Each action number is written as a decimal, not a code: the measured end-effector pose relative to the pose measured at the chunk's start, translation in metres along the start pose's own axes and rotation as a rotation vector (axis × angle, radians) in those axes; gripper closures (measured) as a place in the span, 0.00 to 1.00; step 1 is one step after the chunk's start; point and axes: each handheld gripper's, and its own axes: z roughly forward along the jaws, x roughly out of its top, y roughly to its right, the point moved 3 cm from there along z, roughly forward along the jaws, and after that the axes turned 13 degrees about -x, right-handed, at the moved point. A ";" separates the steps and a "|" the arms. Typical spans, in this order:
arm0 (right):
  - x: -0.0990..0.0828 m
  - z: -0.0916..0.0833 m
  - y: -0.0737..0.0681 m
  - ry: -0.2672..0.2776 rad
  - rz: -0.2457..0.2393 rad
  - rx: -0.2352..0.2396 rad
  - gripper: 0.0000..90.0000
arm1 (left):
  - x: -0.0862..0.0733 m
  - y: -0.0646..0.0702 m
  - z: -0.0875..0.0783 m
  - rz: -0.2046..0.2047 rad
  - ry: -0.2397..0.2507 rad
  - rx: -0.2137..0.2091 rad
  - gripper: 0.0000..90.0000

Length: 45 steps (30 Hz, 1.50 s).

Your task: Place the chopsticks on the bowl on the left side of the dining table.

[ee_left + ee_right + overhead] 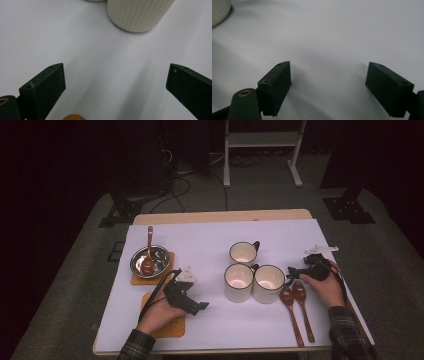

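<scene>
- High view: the left tool [200, 307] is lying low in the lower left of the frame, held in the person's left hand [161, 312] over an orange coaster [172, 326], its tip pointing right toward the mugs.
- In the left gripper view its jaws are standing wide apart with nothing between them, only the white table [75, 45]; a ribbed cream mug [138, 13] is sitting at the top of the frame, well ahead of the tips, and an orange edge is showing at the bottom.
- The right tool [294, 270] is sitting right of centre in the high view, held in the right hand [325, 287], its tip pointing left, close to the handle of the right front mug [269, 283].
- In the right gripper view its jaws are also gaping wide and gripping nothing, with bare table between them.
- Two brown spoons [296, 312] are lying on the table just below the right tool, bowls toward the mugs.
- Three mugs are clustering at the centre; the left front mug [238, 281] is standing nearest the left tool, apart from it.
- A metal bowl [150, 262] with a spoon in it is resting on another coaster at the left.
</scene>
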 end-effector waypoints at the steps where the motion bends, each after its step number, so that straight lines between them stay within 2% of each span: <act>1: 0.000 0.000 0.000 0.001 -0.001 0.000 0.21 | -0.002 0.000 0.002 -0.002 -0.009 0.001 0.02; 5: 0.000 0.000 0.000 0.001 -0.002 0.000 0.21 | -0.007 -0.001 0.004 -0.005 -0.028 -0.001 0.02; 14: 0.000 0.000 0.000 0.000 -0.002 0.000 0.21 | -0.019 0.000 0.014 0.003 -0.082 0.026 0.02; 18: 0.000 0.000 0.000 -0.001 -0.003 -0.001 0.21 | -0.021 0.000 0.014 0.004 -0.072 0.030 0.02; 22: 0.000 0.000 0.000 -0.002 -0.002 0.001 0.21 | -0.023 0.001 0.015 0.032 -0.071 0.041 0.02; 24: 0.001 0.000 0.000 -0.004 -0.004 0.003 0.21 | -0.023 0.001 0.015 0.032 -0.068 0.042 0.02; 27: 0.002 -0.001 0.001 -0.010 -0.006 0.004 0.23 | -0.026 0.001 0.014 0.042 -0.041 0.042 0.02; 30: 0.003 -0.002 0.001 -0.021 -0.006 -0.001 0.26 | -0.027 0.001 0.014 0.043 -0.039 0.043 0.02; 31: 0.003 -0.003 0.001 -0.030 -0.002 -0.005 0.29 | -0.027 0.001 0.014 0.043 -0.040 0.044 0.02; 32: 0.005 -0.007 0.003 -0.035 0.017 0.001 0.29 | -0.027 0.001 0.014 0.044 -0.039 0.044 0.02; 37: 0.006 -0.015 0.007 -0.029 0.043 0.002 0.28 | -0.027 0.001 0.014 0.044 -0.039 0.044 0.02; 45: 0.005 -0.020 0.009 -0.037 0.044 -0.007 0.28 | -0.027 0.001 0.015 0.045 -0.038 0.046 0.02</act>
